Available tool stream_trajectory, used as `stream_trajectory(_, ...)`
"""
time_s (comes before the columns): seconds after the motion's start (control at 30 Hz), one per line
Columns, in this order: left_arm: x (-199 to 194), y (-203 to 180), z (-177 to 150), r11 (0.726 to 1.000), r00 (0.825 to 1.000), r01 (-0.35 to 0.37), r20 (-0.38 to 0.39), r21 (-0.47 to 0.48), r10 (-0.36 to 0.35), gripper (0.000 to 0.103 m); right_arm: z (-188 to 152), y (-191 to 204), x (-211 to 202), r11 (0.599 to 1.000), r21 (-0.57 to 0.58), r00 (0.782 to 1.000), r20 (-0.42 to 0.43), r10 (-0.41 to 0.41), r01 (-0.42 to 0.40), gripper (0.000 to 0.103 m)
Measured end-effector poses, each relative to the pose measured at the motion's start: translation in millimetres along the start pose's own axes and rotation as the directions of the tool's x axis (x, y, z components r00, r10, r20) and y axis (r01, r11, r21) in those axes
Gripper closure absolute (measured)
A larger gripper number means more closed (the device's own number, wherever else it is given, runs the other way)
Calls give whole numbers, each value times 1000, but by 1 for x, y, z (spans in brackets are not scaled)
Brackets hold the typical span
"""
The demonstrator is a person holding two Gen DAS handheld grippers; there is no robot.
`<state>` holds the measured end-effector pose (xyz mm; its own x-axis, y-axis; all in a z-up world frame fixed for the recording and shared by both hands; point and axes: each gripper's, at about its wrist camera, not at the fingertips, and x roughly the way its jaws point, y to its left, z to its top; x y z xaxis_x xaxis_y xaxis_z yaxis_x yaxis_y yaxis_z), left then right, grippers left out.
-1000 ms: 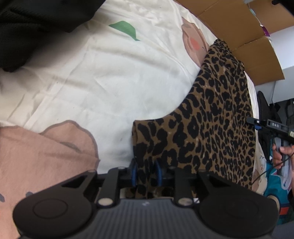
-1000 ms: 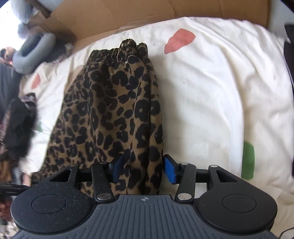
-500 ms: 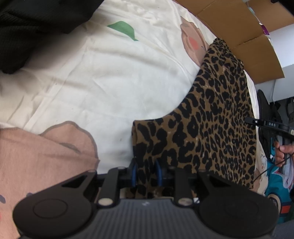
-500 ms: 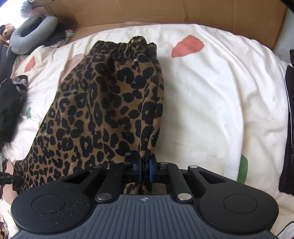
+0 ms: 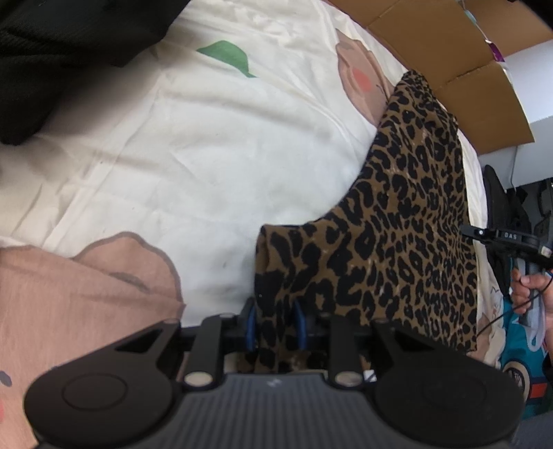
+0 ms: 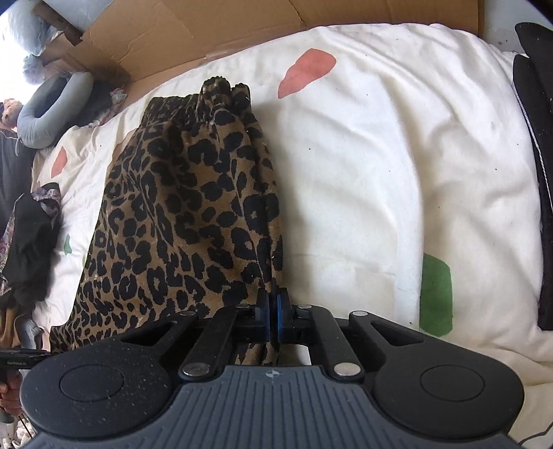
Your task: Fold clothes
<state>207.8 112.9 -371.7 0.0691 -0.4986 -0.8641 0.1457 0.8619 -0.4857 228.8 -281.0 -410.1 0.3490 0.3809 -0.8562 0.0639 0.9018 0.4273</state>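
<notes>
A leopard-print garment (image 5: 408,221) lies lengthwise on a cream bedsheet (image 5: 207,155) with coloured patches. My left gripper (image 5: 275,326) is shut on a bunched near corner of it, blue pads pressing thick cloth on both sides. In the right wrist view the same leopard-print garment (image 6: 179,214) stretches away to its gathered waistband near the cardboard. My right gripper (image 6: 273,311) is shut on its near right edge, the blue pads almost together with thin fabric pinched between them. The right gripper's body and the hand holding it show at the right edge of the left wrist view.
Brown cardboard (image 6: 207,31) lines the far side of the bed. A black garment (image 5: 52,51) lies at the upper left in the left wrist view, a pink one (image 5: 69,304) at the lower left. A grey neck pillow (image 6: 48,110) and dark clothes (image 6: 27,248) sit at left.
My right gripper went from open around the garment's edge to shut on it, shifting slightly. The left gripper and its hold look unchanged.
</notes>
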Motion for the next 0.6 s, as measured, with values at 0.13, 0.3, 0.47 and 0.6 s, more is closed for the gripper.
stream_trajectory(0.13, -1, 3, 1, 1000, 1000, 6, 0, -2, -6, 78, -1, -2, 3, 1000, 5, 1000, 2, 5, -5, 102)
stream_trajectory(0.3, -4, 3, 2, 1000, 1000, 6, -6, 21, -6, 76, -2, -8, 2, 999, 39, 1000, 0, 19, -19, 98)
stream_trajectory(0.47, -7, 9, 0, 999, 999, 35, -2, 6, -35, 72, -5, -13, -4, 998, 50, 1000, -5, 24, -24, 94)
stream_trajectory(0.6, -6, 18, -1, 995, 996, 93, 1, -27, -93, 66, -10, -20, -11, 995, 83, 998, -7, 56, -56, 94)
